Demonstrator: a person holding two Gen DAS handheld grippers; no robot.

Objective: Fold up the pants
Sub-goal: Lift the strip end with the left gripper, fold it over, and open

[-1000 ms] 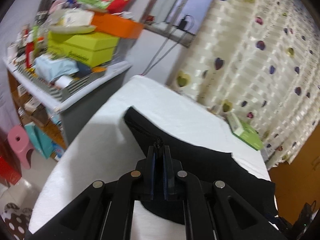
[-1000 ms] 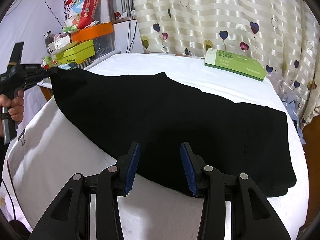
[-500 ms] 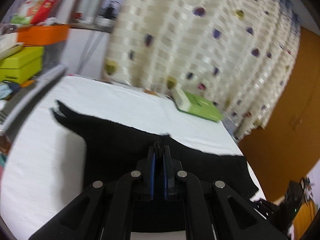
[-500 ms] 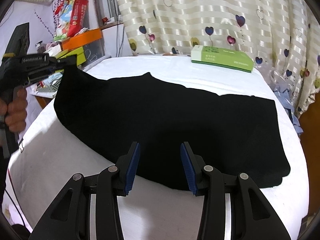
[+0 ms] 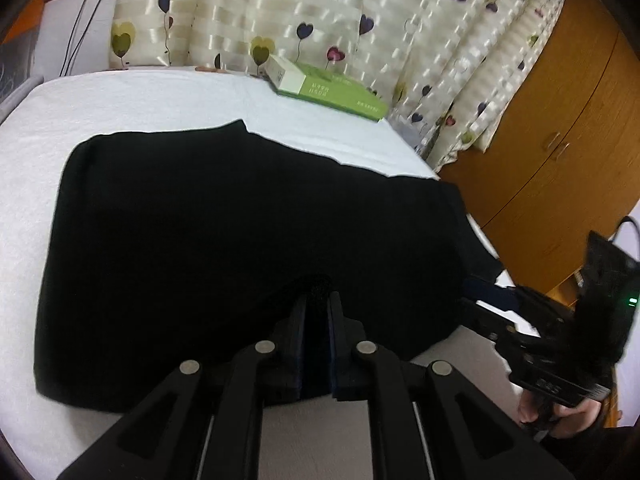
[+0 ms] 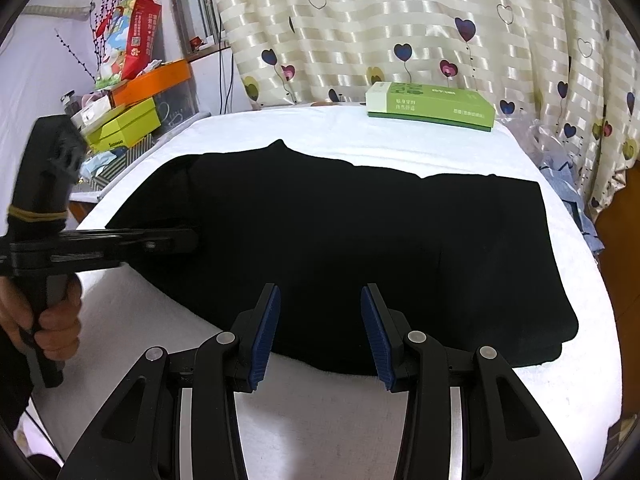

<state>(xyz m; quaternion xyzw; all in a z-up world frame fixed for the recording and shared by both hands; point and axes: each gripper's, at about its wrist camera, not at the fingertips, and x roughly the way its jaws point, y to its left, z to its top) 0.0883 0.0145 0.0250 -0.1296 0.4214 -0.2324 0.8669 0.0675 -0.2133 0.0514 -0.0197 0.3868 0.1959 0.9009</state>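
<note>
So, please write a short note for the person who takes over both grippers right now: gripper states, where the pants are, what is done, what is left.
Left gripper: shut on a pinch of the pants' fabric, low over the cloth.
Right gripper: open, empty, at the near edge of the pants, touching nothing.
Pants: black, lying on the white table, with a doubled layer at the right end. The green box sits at the far edge, clear of them.
Done: at least one fold seems laid.
Left: release the left pinch, smooth the cloth, then probably one more fold to make it compact.

Black pants (image 6: 340, 240), white tabletop (image 6: 360, 420), heart-patterned curtain (image 6: 400, 20)
</note>
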